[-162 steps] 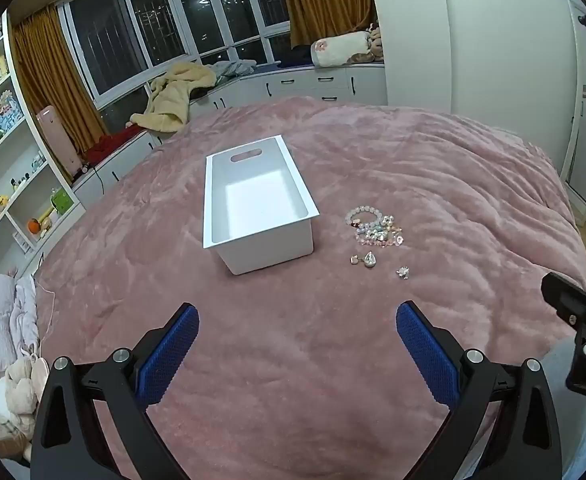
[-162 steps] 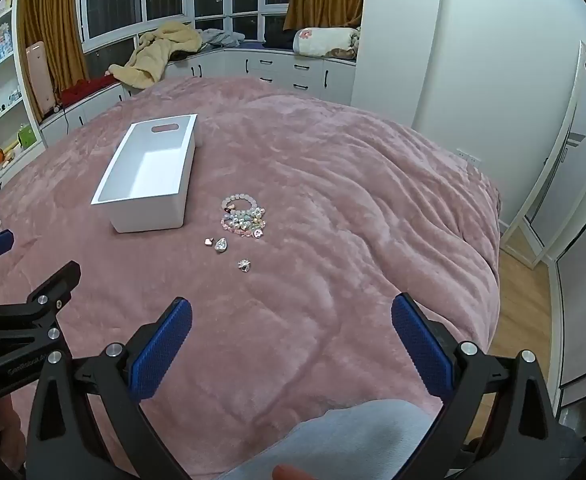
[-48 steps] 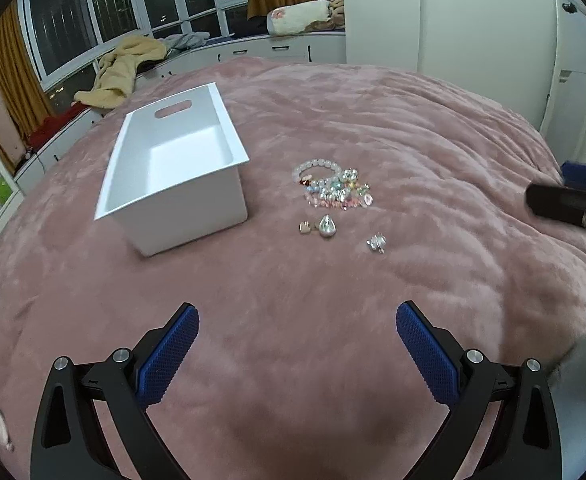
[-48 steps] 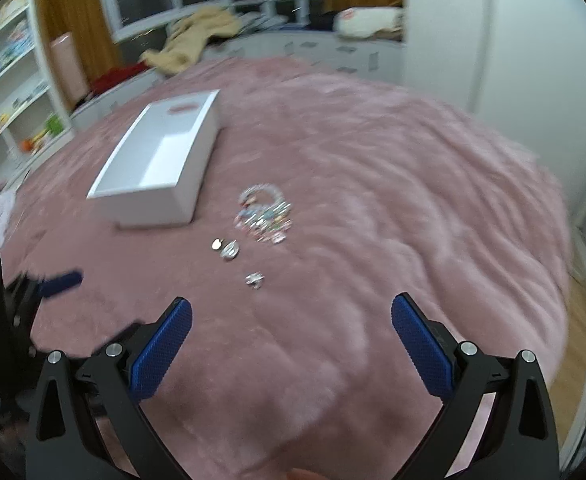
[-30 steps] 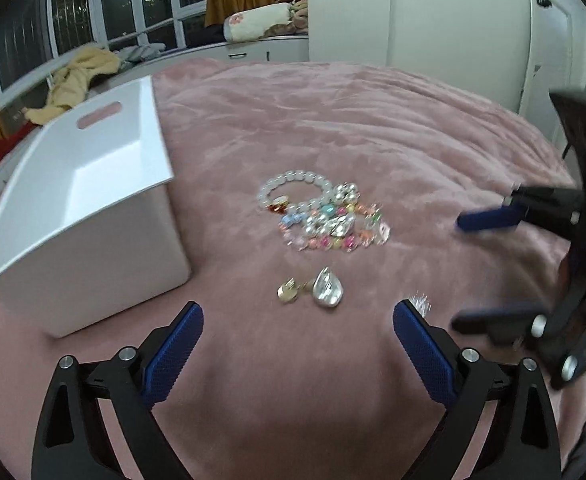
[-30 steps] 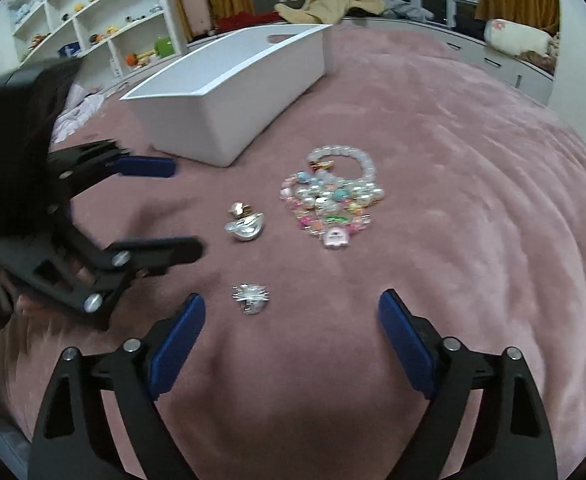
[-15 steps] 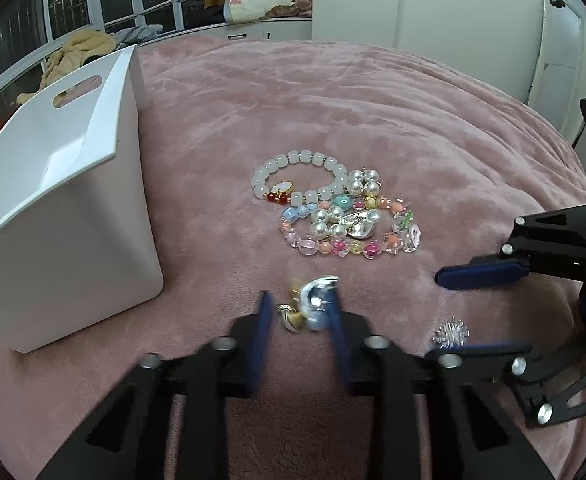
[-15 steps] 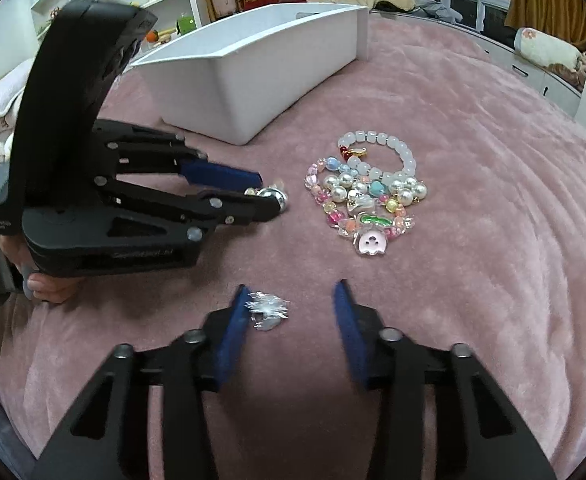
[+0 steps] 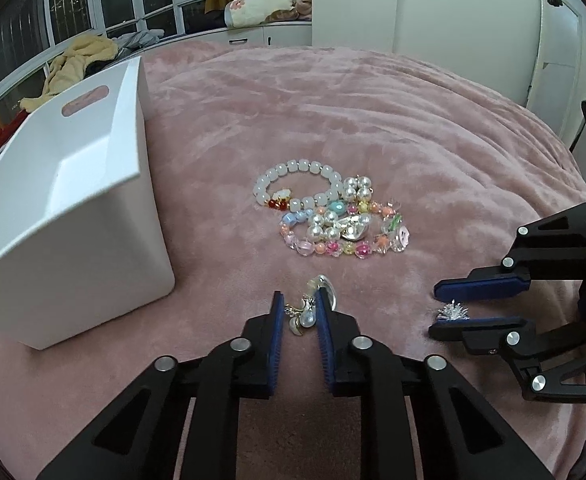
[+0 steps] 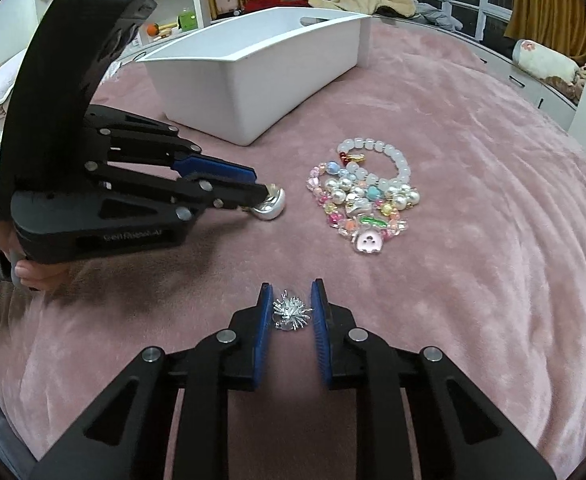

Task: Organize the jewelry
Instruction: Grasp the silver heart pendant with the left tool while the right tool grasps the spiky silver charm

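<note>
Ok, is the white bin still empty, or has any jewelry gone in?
Empty as far as visible: the white bin shows only bare inner walls and floor. The bracelets lie on the pink blanket.

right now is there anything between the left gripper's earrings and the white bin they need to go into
Nothing visible. The left gripper is closed on the earrings, and only bare pink blanket lies between them and the white bin to their left. The bead bracelets lie farther ahead, off that path.
</note>
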Motion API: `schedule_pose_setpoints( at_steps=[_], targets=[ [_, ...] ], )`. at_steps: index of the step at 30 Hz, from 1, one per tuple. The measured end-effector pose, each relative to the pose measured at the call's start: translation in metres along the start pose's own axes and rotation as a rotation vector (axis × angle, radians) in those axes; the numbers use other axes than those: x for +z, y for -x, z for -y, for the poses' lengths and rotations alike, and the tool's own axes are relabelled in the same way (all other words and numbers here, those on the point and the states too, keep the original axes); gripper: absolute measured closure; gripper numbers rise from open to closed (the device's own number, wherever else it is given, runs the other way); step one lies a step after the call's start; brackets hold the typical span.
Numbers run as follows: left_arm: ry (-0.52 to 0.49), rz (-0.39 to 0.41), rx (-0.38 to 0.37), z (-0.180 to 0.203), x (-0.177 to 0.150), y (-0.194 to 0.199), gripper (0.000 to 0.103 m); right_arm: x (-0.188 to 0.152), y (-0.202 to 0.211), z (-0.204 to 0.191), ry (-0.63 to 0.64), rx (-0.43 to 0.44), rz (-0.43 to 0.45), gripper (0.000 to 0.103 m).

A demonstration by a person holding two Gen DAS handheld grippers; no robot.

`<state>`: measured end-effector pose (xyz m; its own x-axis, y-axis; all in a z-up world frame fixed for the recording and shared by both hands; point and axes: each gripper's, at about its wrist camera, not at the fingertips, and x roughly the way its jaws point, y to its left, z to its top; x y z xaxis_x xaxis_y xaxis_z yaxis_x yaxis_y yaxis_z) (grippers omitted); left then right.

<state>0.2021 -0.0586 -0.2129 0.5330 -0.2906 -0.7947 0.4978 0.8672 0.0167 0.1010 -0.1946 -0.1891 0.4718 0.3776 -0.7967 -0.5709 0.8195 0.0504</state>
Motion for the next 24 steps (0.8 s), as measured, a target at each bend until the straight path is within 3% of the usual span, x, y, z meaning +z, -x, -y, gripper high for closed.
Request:
schedule_pose_setpoints(
  at_steps=[3,12,14,15,16,18,20,21,22,24],
  targets=[
    [-0.001,-0.002,0.002,-0.001,0.002,0.004,0.094,0.000,0.005,0.001,-0.009,-0.025,0.004,0.083],
    [-0.020,-0.003,0.007,-0.003,0.006,0.014,0.096,-0.001,0.022,0.007,-0.039,-0.069,0.027,0.083],
    [-0.010,-0.022,-0.014,-0.004,0.005,0.010,0.073,0.000,0.023,0.005,-0.037,-0.068,0.029,0.083],
    [-0.009,-0.018,-0.015,-0.003,0.004,0.008,0.045,-0.001,0.023,0.004,-0.036,-0.069,0.029,0.083],
    [-0.019,0.000,-0.008,-0.001,0.002,0.009,0.037,-0.001,0.023,0.004,-0.036,-0.069,0.027,0.083],
    [-0.034,-0.003,-0.009,0.003,0.003,0.006,0.038,-0.002,0.024,0.003,-0.037,-0.071,0.025,0.083],
    [-0.041,-0.023,-0.015,0.006,0.004,-0.002,0.048,-0.003,0.024,0.003,-0.039,-0.073,0.026,0.083],
    [-0.046,-0.041,-0.007,0.007,0.004,-0.008,0.062,-0.002,0.024,0.003,-0.041,-0.075,0.026,0.083],
    [-0.046,-0.068,-0.005,0.007,0.004,-0.016,0.070,-0.002,0.024,0.003,-0.042,-0.077,0.028,0.083],
    [-0.048,-0.066,-0.002,0.006,0.004,-0.018,0.071,-0.002,0.025,0.003,-0.047,-0.081,0.033,0.083]
  ],
)
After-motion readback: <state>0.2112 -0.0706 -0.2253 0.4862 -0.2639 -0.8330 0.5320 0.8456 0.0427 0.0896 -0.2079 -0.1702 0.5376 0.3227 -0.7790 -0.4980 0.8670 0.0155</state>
